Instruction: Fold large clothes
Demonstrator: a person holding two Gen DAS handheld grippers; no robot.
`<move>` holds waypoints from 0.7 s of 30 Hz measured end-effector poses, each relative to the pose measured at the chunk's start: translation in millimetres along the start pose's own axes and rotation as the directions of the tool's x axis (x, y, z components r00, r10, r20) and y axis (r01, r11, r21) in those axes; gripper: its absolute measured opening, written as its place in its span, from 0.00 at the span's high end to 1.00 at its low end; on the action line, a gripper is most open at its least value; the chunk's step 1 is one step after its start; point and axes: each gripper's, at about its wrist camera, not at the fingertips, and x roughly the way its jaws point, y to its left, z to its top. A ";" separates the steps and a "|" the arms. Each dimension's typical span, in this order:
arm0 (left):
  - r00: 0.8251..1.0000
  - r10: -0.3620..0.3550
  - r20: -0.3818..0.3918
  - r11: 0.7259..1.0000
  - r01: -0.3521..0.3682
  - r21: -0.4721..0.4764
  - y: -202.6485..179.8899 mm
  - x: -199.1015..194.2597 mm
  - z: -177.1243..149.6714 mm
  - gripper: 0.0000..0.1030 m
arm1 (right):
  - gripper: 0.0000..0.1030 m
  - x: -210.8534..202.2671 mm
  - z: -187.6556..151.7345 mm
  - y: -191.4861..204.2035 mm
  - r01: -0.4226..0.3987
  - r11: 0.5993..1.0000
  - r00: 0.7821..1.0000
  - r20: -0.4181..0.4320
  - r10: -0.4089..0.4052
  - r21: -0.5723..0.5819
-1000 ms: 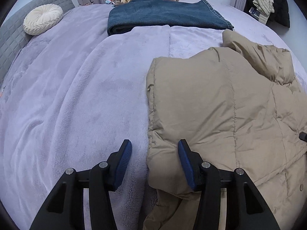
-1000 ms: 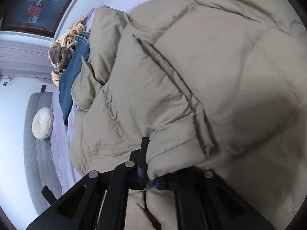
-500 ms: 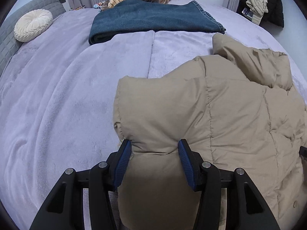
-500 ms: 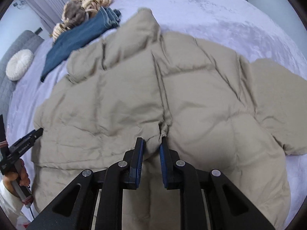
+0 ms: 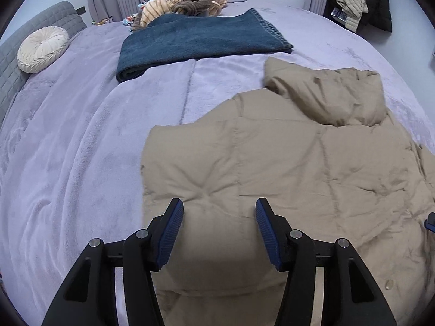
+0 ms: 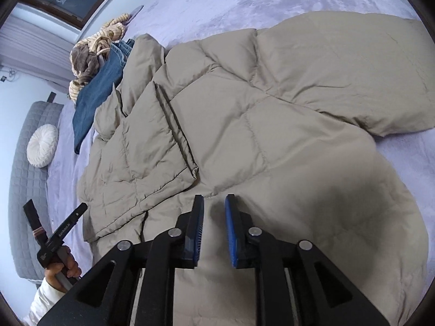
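Left wrist view: my left tongs [image 5: 218,217] sit wide apart at bottom centre, holding nothing, w/ the tan puffer jacket [image 5: 285,168] spread under and ahead of them. Jacket fills the lower right of frame on the lilac bed [image 5: 81,149]; its hood [image 5: 326,95] is bunched at upper right. Folded jeans [image 5: 195,40] lie at top centre, well apart from the jacket, a heap of clothes [image 5: 185,2] behind them, and a round cream cushion [image 5: 42,49] at upper left.

Right wrist view: right tongs [image 6: 214,212] at bottom centre, narrow gap, nothing between them, just above the jacket near its front edge. One front panel [image 6: 152,157] lies folded over at centre left; a sleeve [image 6: 339,68] runs out to upper right. My left hand [image 6: 64,269] w/ its tool shows at lower left.

Judging the step: jacket is laid out, next is folding sides in. To do it well I'd pinch a seam or hem, not the puffy middle, since the fill slips. Grab both ends of one side, lift low, lay the sleeve across flat, then press air out before folding further.
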 end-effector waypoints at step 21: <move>0.998 -0.043 0.056 0.995 0.037 0.094 -185.3 11.1 29.0 0.03 | 0.42 -98.8 3.7 -146.8 0.009 0.989 0.997 0.073 -0.020 0.146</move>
